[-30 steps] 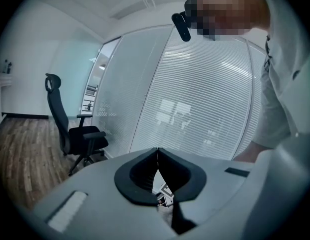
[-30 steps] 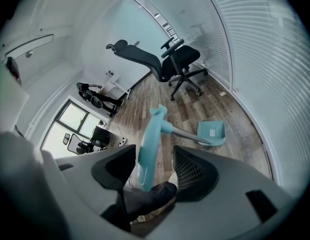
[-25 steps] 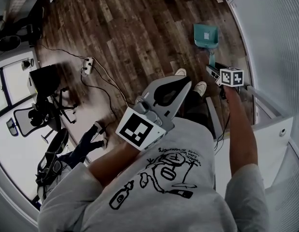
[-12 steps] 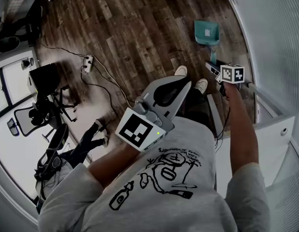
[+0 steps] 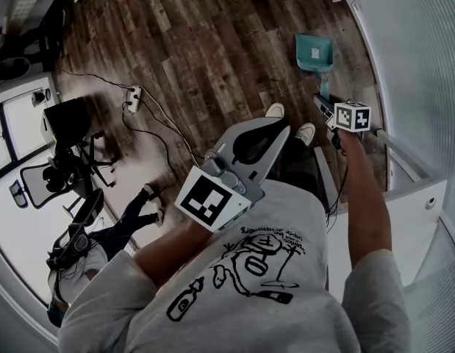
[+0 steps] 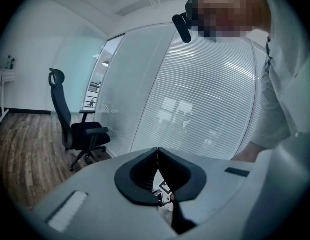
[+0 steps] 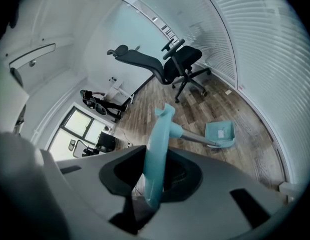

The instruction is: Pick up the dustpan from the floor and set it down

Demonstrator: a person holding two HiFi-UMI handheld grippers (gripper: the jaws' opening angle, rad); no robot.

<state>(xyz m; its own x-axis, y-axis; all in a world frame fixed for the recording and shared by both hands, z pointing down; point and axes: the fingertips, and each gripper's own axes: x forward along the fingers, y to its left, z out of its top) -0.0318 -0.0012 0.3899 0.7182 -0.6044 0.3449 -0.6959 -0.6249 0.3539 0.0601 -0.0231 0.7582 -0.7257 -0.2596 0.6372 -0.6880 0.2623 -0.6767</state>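
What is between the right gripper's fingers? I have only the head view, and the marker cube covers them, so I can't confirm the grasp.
Observer: The right gripper has just been closing its fingers on the dustpan's teal handle, which they now pinch.
Operator: Where along the handle?
Observer: Partway along; the handle's tip pokes out beyond the fingers, and a grey shaft runs on to the pan.
Operator: Is the left gripper free?
Observer: Yes; the left gripper has its fingers pressed together with nothing between them.
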